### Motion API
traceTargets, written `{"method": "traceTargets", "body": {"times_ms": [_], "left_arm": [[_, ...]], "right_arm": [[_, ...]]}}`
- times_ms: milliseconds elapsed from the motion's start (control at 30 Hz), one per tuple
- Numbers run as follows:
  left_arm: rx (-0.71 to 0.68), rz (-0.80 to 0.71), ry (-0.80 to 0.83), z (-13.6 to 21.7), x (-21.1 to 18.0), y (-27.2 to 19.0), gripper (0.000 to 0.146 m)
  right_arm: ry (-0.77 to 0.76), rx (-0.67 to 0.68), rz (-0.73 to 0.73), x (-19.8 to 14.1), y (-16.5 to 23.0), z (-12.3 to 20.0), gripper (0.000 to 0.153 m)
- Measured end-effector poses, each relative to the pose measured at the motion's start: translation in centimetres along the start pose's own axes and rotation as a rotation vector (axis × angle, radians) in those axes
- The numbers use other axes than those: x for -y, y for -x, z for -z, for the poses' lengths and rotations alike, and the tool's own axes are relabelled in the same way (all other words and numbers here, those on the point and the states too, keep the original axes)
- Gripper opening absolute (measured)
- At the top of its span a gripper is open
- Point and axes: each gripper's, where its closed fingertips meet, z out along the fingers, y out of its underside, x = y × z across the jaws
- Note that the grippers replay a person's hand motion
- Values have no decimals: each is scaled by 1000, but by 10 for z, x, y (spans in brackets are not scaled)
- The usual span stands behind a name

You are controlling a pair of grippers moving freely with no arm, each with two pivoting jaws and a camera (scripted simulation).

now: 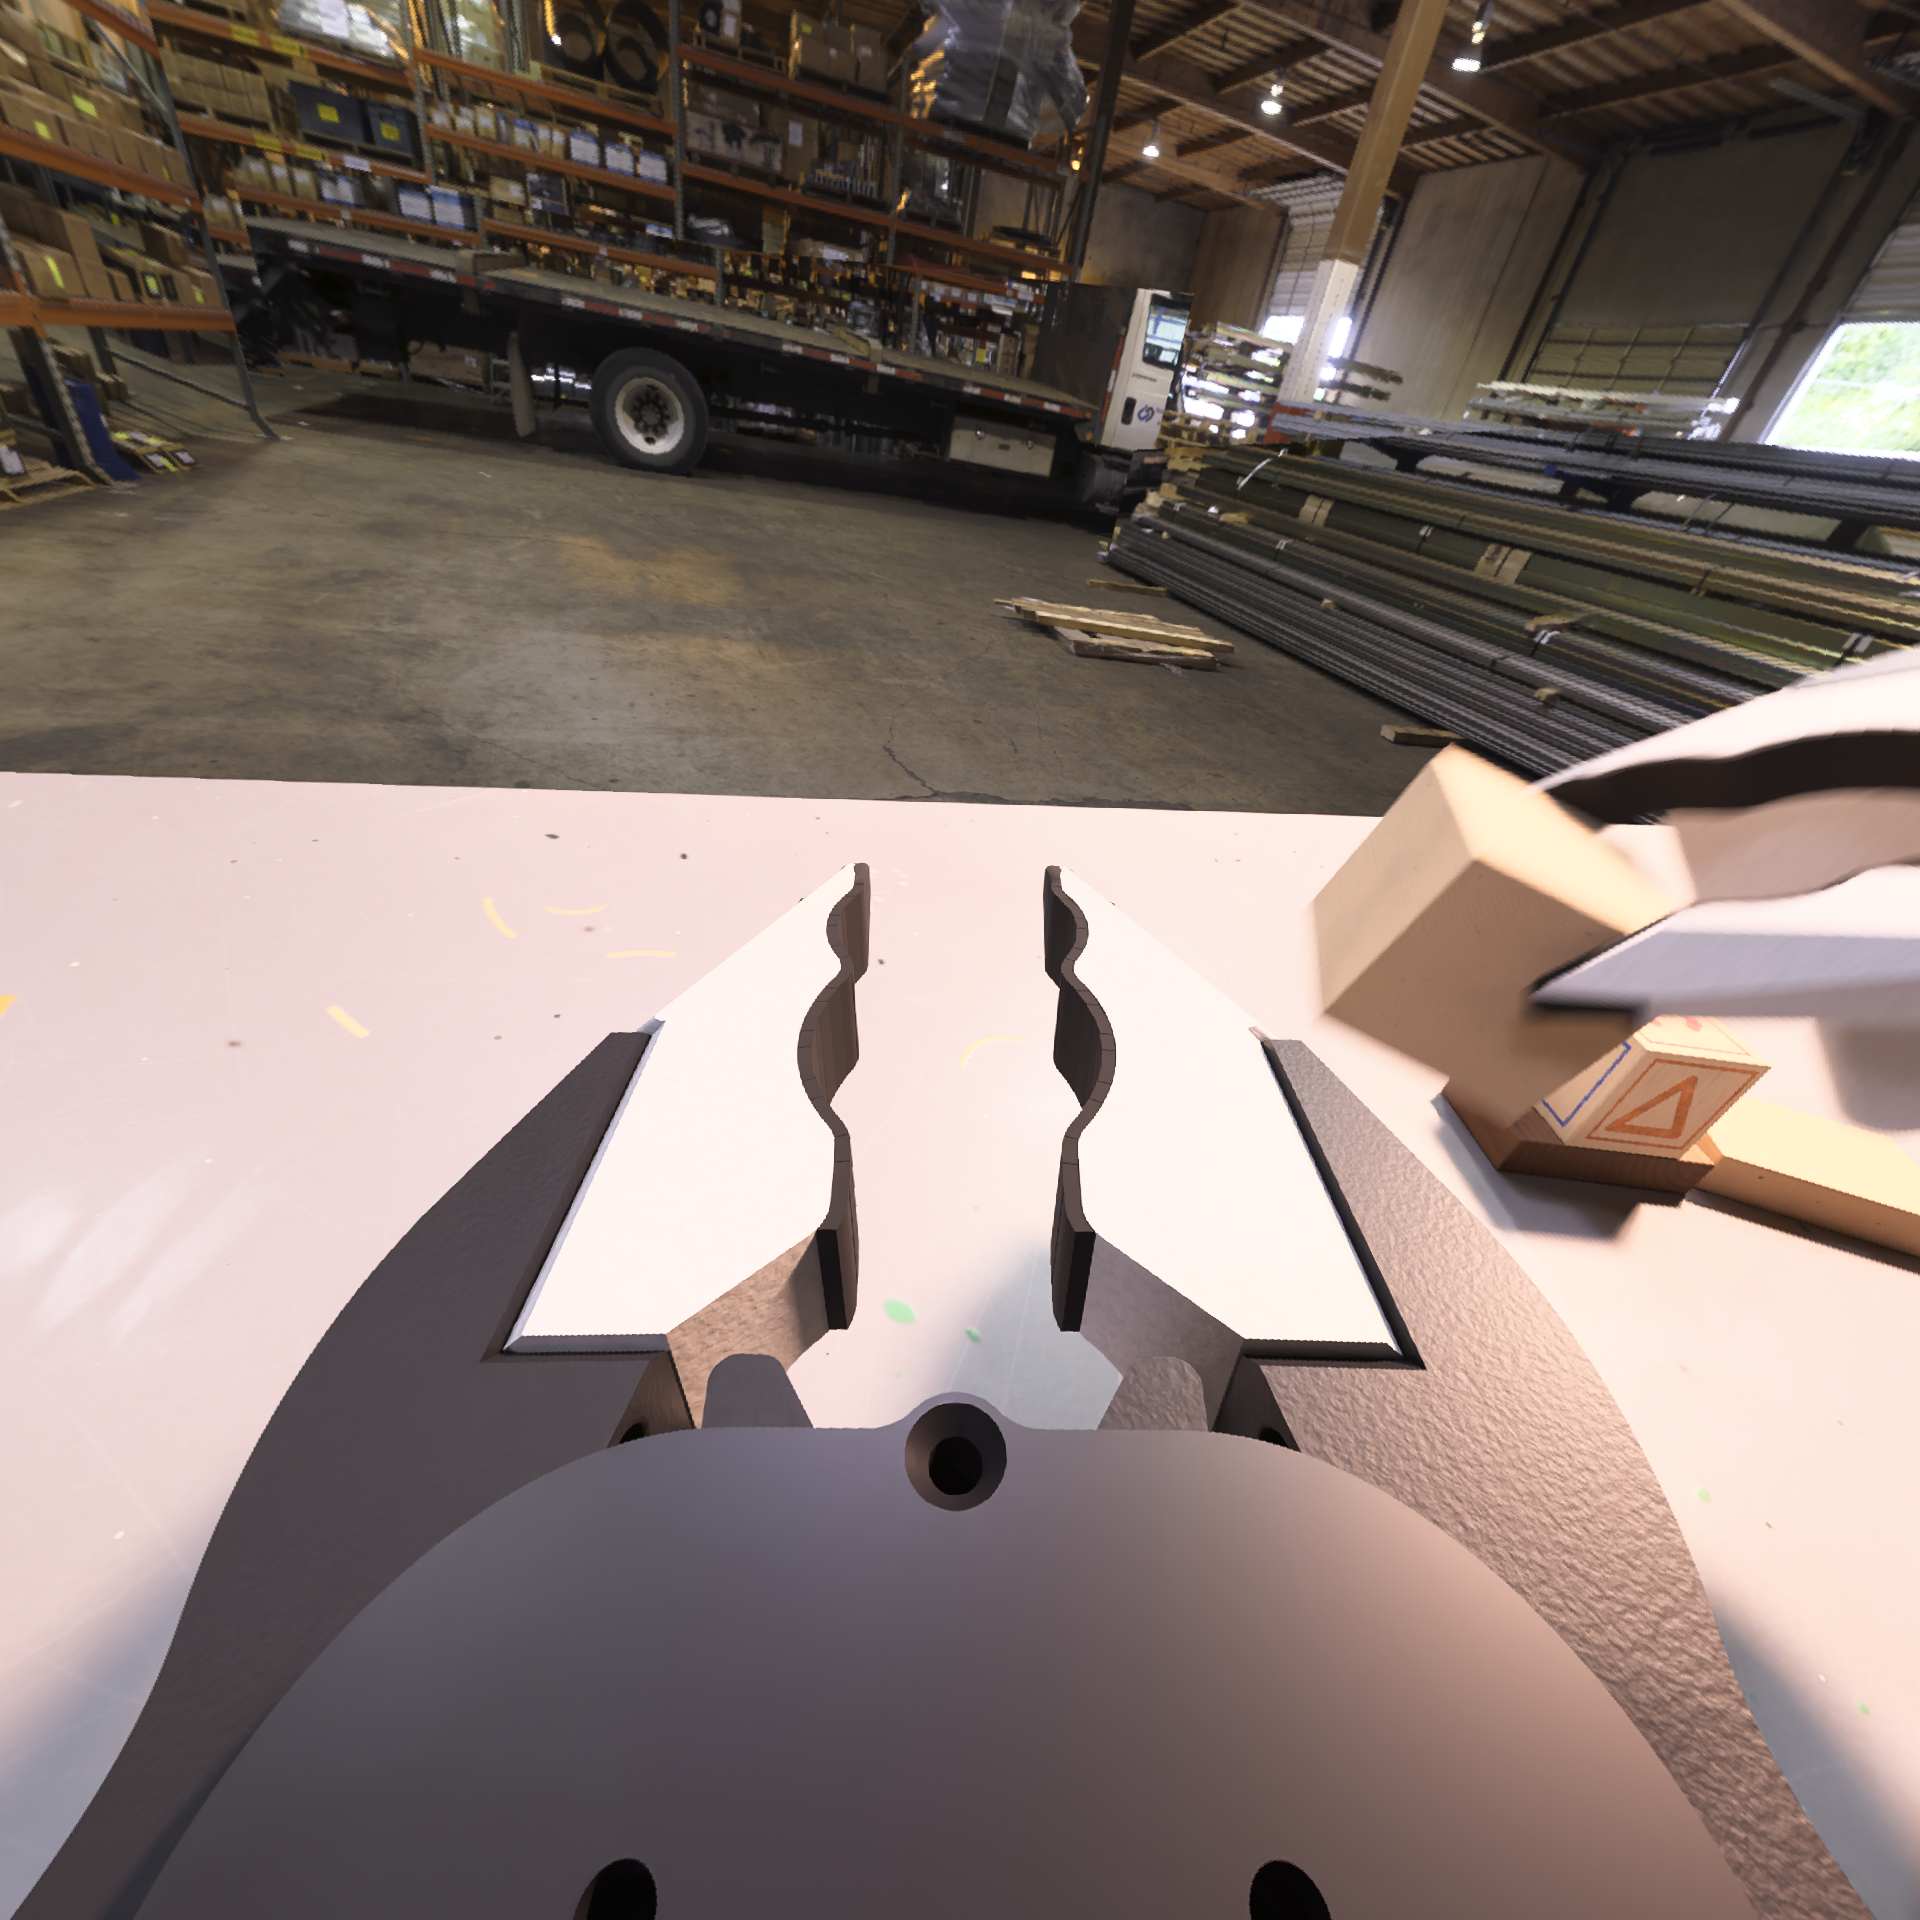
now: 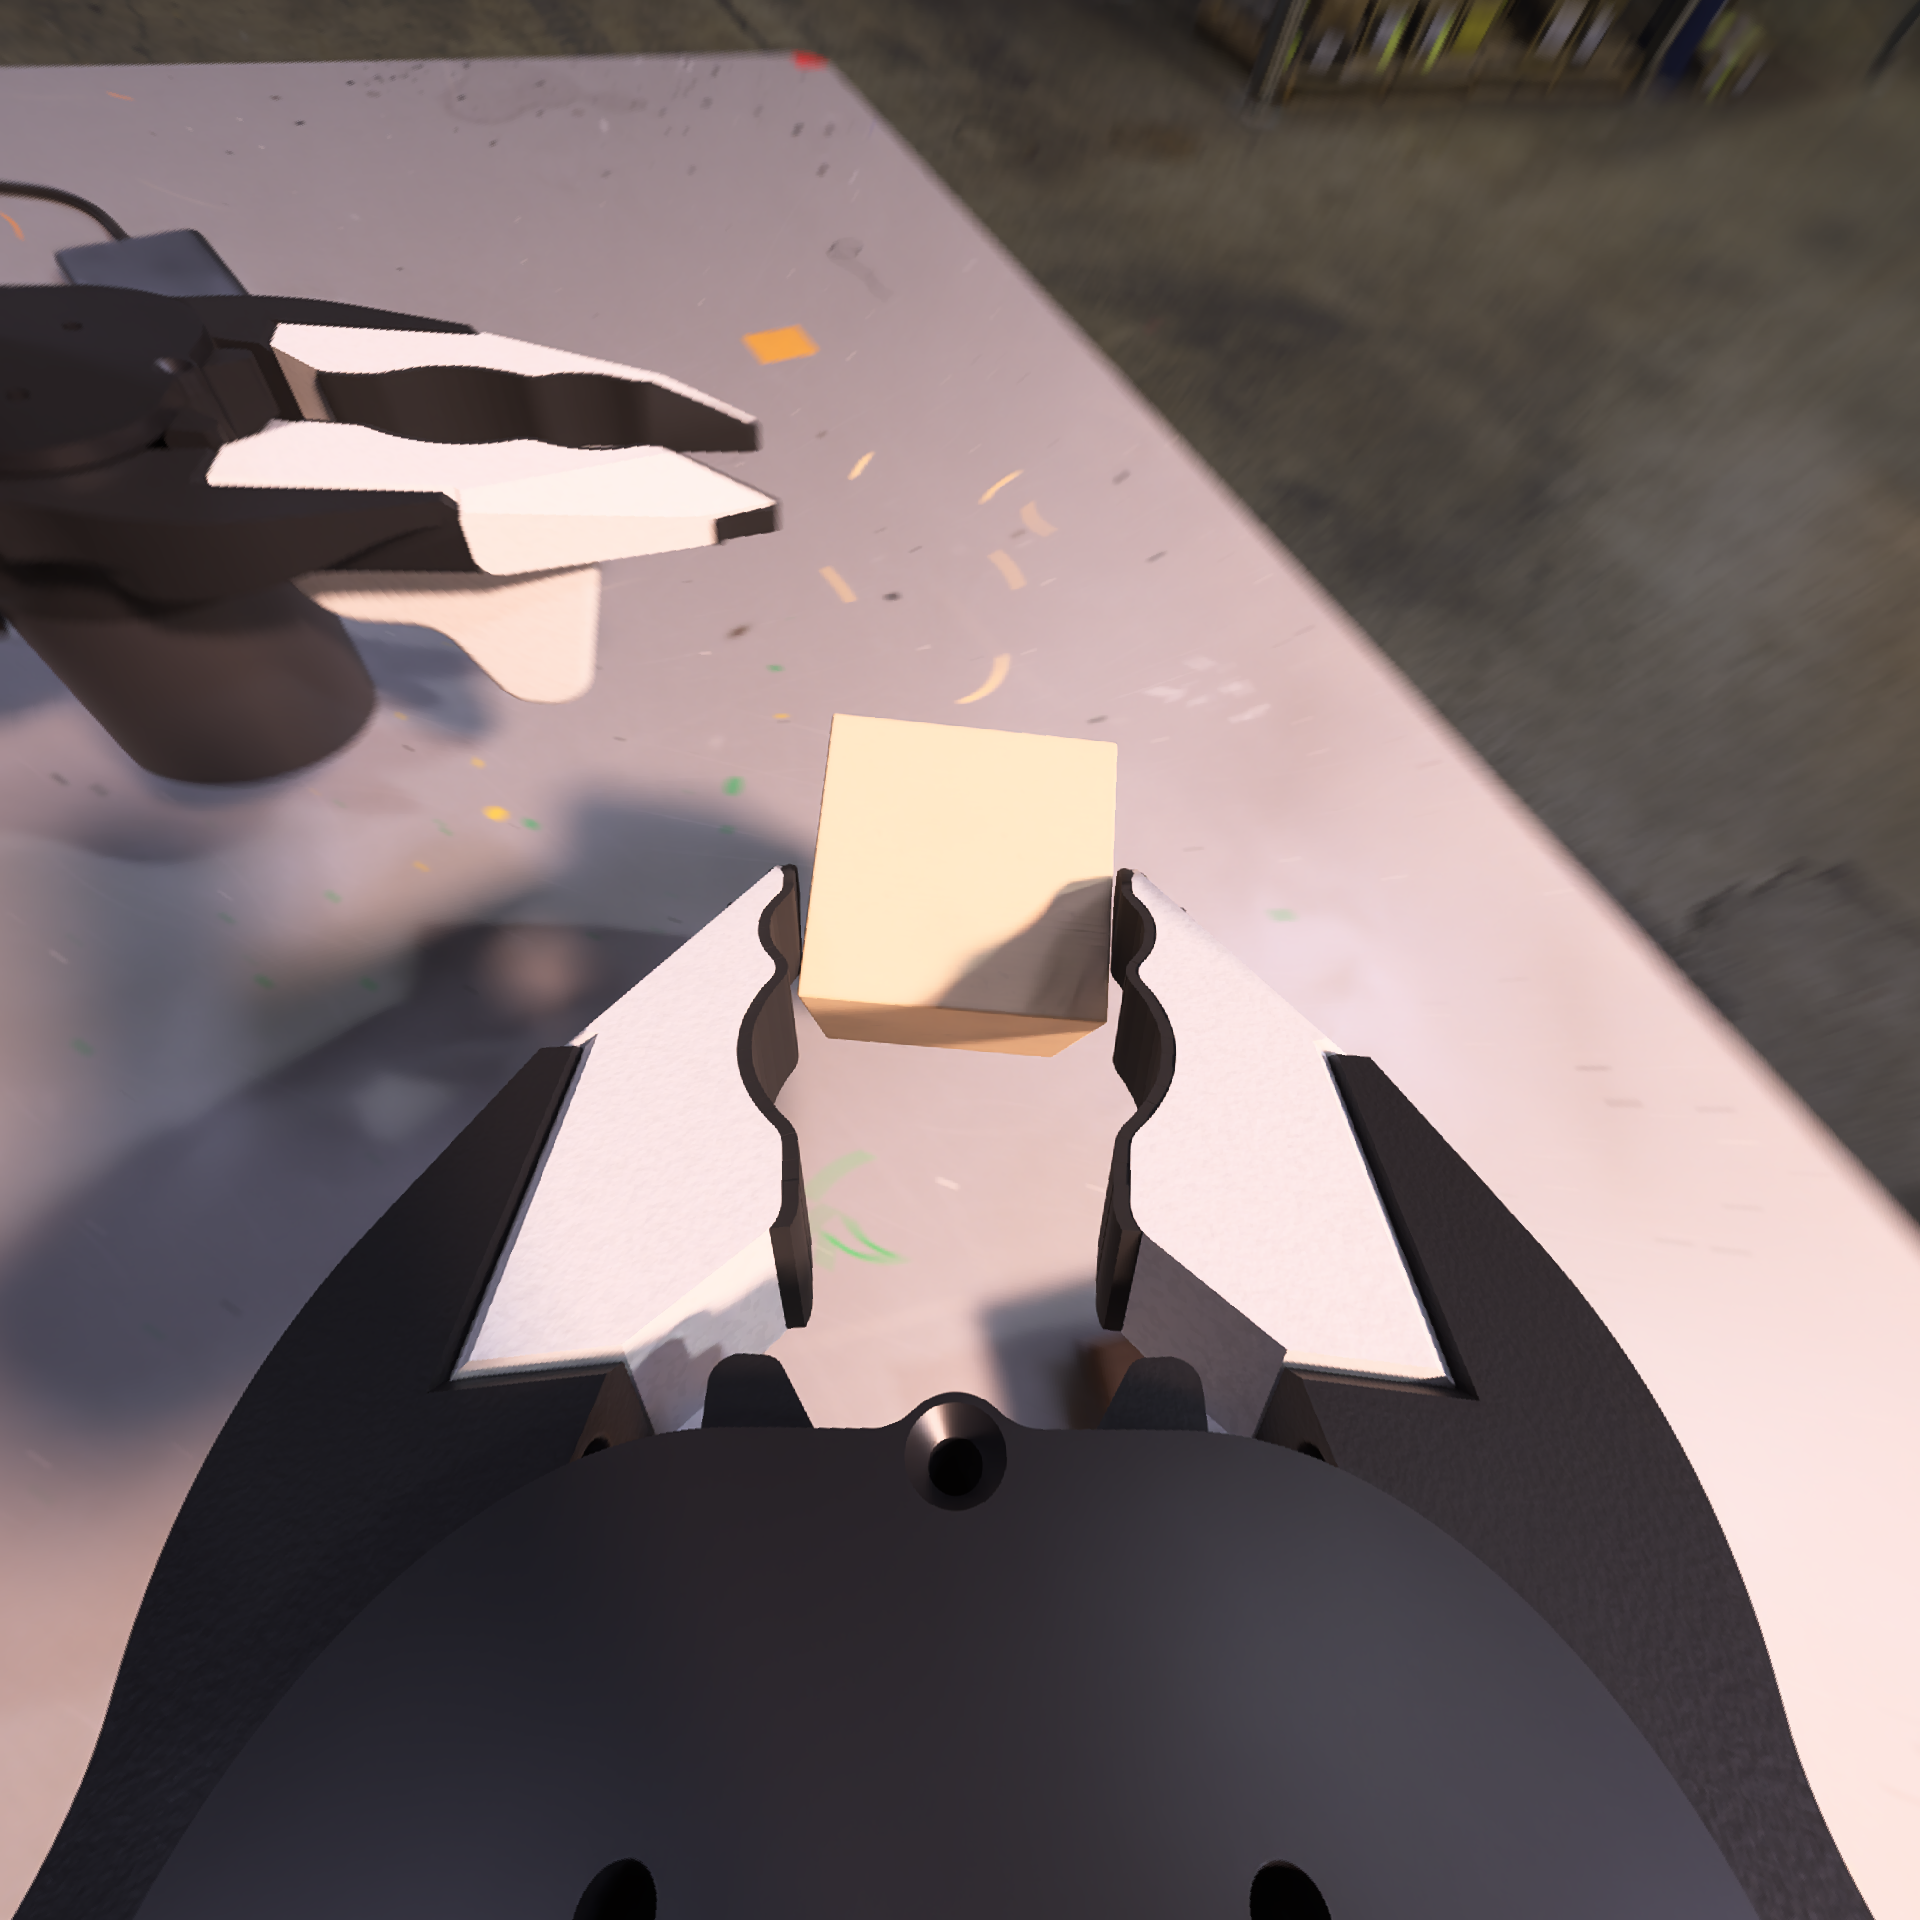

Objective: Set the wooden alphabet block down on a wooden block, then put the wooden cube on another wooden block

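My right gripper [image 2: 951,894] is shut on a plain wooden cube [image 2: 956,831] at its fingertips and holds it tilted above the table. In the left wrist view the cube [image 1: 1455,914] and the right gripper [image 1: 1543,904] hang at the right, just above and left of the wooden alphabet block [image 1: 1652,1107]. That block rests on a flat wooden block [image 1: 1590,1164]. A second, paler wooden block [image 1: 1829,1184] lies beside it to the right. My left gripper [image 1: 956,883] is open and empty over bare table; it also shows in the right wrist view [image 2: 764,473].
The white speckled table [image 1: 312,1039] ends at a far edge with warehouse floor beyond. In the right wrist view the table's edge [image 2: 1351,727] runs diagonally on the right. A small grey device with a cable [image 2: 145,260] lies at the far left.
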Motion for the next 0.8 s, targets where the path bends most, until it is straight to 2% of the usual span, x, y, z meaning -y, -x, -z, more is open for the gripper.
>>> {"method": "traceTargets", "body": {"times_ms": [100, 167, 233, 367, 467, 800], "left_arm": [[-6, -3, 4, 0, -1, -2, 33], [-14, -10, 10, 0, -2, -4, 33], [-24, -18, 17, -1, -4, -7, 33], [-53, -21, 40, -4, -8, -15, 33], [-76, -35, 56, -11, -11, -22, 33], [-188, -136, 77, -37, -18, -58, 33]], "right_arm": [[-63, -78, 113, -1, -44, 52, 60], [-74, -65, 117, -20, -70, 82, 60], [-107, -37, 42, -51, -95, 107, 60], [-176, 4, -228, -111, -138, 139, 60], [-209, 56, -340, -128, -149, 149, 60], [4, 117, -215, -162, -103, 128, 60]]}}
